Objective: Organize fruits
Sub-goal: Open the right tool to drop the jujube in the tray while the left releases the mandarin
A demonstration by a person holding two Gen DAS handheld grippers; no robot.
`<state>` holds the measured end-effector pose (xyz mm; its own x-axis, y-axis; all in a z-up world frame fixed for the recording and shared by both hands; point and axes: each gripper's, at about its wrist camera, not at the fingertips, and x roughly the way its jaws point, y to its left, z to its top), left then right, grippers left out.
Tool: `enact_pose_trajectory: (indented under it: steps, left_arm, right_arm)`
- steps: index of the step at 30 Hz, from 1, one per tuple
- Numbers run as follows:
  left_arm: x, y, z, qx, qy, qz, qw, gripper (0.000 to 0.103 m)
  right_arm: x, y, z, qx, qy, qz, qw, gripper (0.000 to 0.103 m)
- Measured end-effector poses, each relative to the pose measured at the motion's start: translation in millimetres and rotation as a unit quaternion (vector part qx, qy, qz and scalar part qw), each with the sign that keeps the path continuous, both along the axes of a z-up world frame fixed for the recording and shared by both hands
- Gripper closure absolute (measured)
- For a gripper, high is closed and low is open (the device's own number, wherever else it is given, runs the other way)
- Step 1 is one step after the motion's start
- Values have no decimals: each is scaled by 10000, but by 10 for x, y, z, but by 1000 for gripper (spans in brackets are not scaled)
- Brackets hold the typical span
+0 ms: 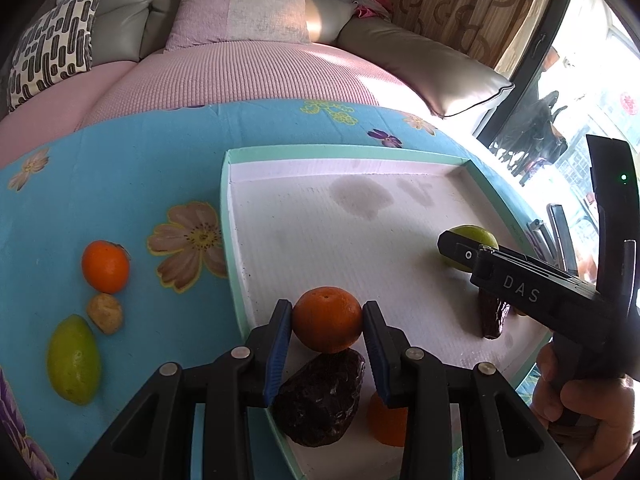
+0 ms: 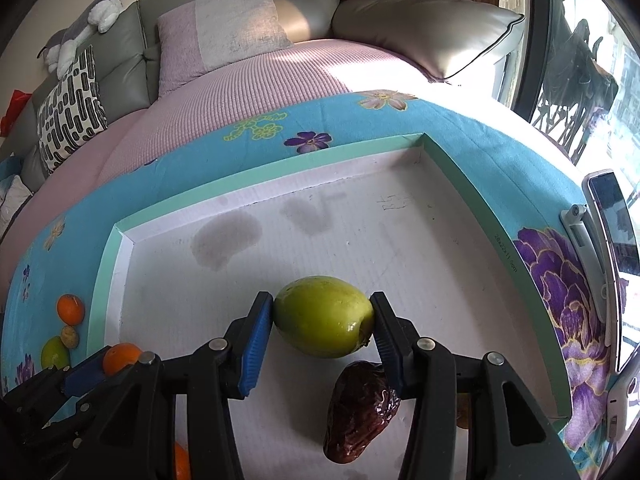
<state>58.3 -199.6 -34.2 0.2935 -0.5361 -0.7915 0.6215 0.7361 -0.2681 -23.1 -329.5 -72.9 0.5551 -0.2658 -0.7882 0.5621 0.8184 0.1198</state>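
Note:
My left gripper [image 1: 327, 313] is shut on an orange [image 1: 327, 322] over the near left corner of the white tray with a mint rim [image 1: 225, 216]. Just below that orange lie a dark date [image 1: 320, 398] and a second orange [image 1: 385, 420], both on the tray floor. My right gripper [image 2: 323, 309] is shut on a green fruit [image 2: 323, 316] over the tray [image 2: 105, 268], with another date [image 2: 360, 408] under its right finger. On the cloth to the left of the tray sit an orange [image 1: 105, 266], a small brown fruit [image 1: 105, 313] and a green fruit [image 1: 73, 358].
The tray rests on a blue flowered cloth [image 1: 120, 184] in front of a pink-covered sofa [image 1: 240, 76] with cushions. A phone on a stand [image 2: 612, 236] stands at the cloth's right edge. A hand [image 1: 588, 408] holds the right gripper's handle.

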Motion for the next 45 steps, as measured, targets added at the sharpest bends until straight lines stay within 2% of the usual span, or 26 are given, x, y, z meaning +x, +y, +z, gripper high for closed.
enact_pose_trajectory:
  steps: [6, 13, 19, 27, 36, 45]
  left_arm:
    - [-20, -7, 64, -16, -61, -29, 10000, 54]
    - [-65, 34, 265, -119, -214, -74, 9997, 50]
    - [-62, 142, 420, -176, -234, 49, 9996, 49]
    - [70, 448, 443, -18, -136, 609, 9981, 48]
    - [216, 923, 407, 52, 51, 1305, 9914, 48]
    - [190, 1176, 362, 175, 103, 1601, 9869, 46]
  right_arm:
    - [-14, 1, 51, -88, 5, -15, 10000, 51]
    - [-86, 103, 319, -407, -186, 53, 9990, 51]
    - [-145, 187, 429, -566, -110, 91, 9983, 51]
    - [-283, 252, 451, -384, -66, 60, 9992, 51]
    - [-464, 274, 423, -114, 111, -148, 9998, 51]
    - [-528, 362, 398, -62, 241, -89, 9997, 51]
